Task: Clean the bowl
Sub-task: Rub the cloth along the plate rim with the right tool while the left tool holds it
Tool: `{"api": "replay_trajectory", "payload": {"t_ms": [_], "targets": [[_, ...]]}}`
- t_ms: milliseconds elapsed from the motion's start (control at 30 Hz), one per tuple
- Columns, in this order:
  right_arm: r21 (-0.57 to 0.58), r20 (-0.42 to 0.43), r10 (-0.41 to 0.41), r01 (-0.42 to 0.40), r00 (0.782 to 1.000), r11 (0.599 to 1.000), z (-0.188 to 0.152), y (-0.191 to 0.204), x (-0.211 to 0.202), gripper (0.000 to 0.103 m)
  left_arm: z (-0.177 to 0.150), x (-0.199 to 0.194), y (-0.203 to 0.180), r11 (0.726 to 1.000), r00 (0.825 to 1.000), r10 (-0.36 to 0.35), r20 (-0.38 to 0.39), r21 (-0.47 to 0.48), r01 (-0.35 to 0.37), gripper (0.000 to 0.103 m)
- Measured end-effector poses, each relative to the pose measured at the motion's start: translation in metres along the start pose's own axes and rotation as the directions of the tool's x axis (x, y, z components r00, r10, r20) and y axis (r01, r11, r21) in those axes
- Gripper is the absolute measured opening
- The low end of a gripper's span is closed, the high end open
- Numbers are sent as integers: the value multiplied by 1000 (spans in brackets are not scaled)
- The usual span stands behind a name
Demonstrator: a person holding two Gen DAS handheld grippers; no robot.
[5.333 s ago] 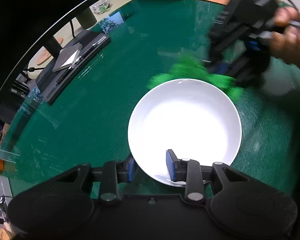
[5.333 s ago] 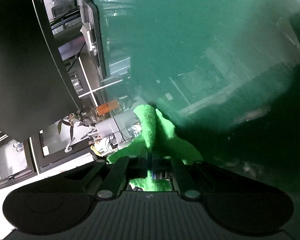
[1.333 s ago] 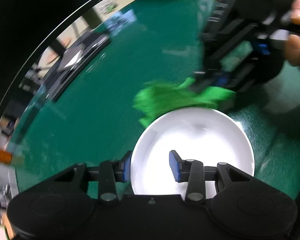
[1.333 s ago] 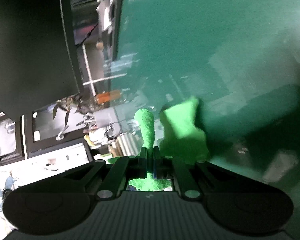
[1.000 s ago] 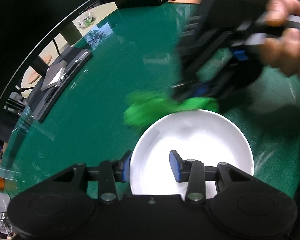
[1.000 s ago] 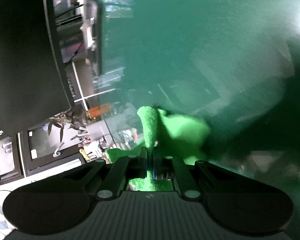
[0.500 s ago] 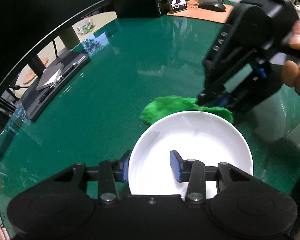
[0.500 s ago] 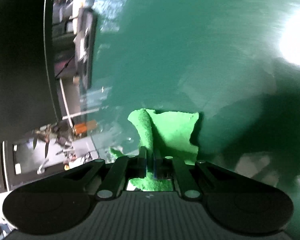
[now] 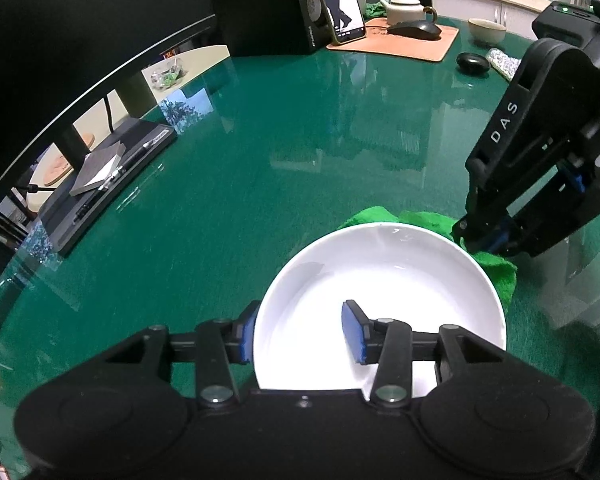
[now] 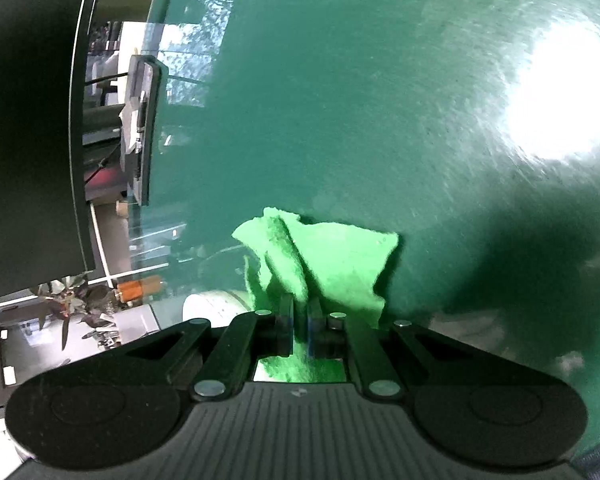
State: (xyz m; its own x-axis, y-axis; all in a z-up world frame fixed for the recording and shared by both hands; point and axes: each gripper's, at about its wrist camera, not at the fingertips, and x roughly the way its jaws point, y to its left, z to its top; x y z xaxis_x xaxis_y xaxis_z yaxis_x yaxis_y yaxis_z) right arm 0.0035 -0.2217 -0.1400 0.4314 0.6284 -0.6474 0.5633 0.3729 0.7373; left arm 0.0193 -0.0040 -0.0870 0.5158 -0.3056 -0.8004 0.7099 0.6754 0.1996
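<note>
1. Far left of the left wrist view, a flat black keyboard-like device (image 9: 112, 176) with a grey notebook on it sat at the edge of the glossy dark-green glass table (image 9: 260, 168).
2. Next over, the left gripper (image 9: 300, 334) straddled the near rim of the round white ceramic bowl (image 9: 380, 300): one blue pad outside the wall, the other inside. Its jaws had just been easing apart, and a gap showed between the inner pad and the wall, so the grip looked released.
3. The bowl itself rested on the table, front and centre, looking clean inside.
4. Behind its far rim lay the bright green fuzzy cloth (image 9: 496, 268), touching the bowl's outside.
5. On the right, the right gripper (image 10: 299, 322) was clamped tight on that cloth, which trailed onto the table.
</note>
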Motion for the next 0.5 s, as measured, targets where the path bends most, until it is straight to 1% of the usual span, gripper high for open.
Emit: {"api": "replay_trajectory", "payload": {"t_ms": [133, 200, 233, 267, 300, 333, 400, 433, 467, 500], "targets": [[-11, -3, -17, 17, 1000, 1000, 2, 6, 7, 7, -1, 1, 7, 999, 1000, -3, 11, -38, 4, 45], [-19, -6, -11, 11, 1000, 1000, 4, 10, 9, 7, -4, -3, 12, 995, 999, 37, 9, -95, -36, 49], [-24, -6, -5, 5, 1000, 1000, 6, 12, 9, 7, -9, -8, 15, 988, 999, 48, 9, -149, -46, 60], [-30, -6, 0, -1, 1000, 1000, 7, 14, 8, 7, -15, -12, 17, 982, 999, 43, 2, -185, -42, 71], [-33, -4, 2, -3, 1000, 999, 7, 15, 6, 7, -21, -16, 18, 974, 999, 38, -5, -221, -38, 71], [-37, 2, 23, -23, 1000, 999, 12, 18, 4, 7, -26, -19, 18, 968, 999, 36, -11, -247, -37, 71], [-38, -12, 39, -39, 999, 999, 19, 21, 8, 7, -34, -23, 10, 967, 999, 46, -13, -249, -48, 64], [-43, -22, 41, -42, 999, 998, 21, 23, 11, 7, -36, -25, 8, 965, 999, 40, -5, -260, -40, 51], [-47, -33, 44, -45, 999, 998, 24, 26, 14, 7, -36, -25, 8, 962, 1000, 30, -2, -272, -30, 44], [-55, -47, 44, -46, 998, 997, 26, 29, 19, 7, -36, -24, 7, 958, 1000, 20, 3, -286, -19, 44]]}}
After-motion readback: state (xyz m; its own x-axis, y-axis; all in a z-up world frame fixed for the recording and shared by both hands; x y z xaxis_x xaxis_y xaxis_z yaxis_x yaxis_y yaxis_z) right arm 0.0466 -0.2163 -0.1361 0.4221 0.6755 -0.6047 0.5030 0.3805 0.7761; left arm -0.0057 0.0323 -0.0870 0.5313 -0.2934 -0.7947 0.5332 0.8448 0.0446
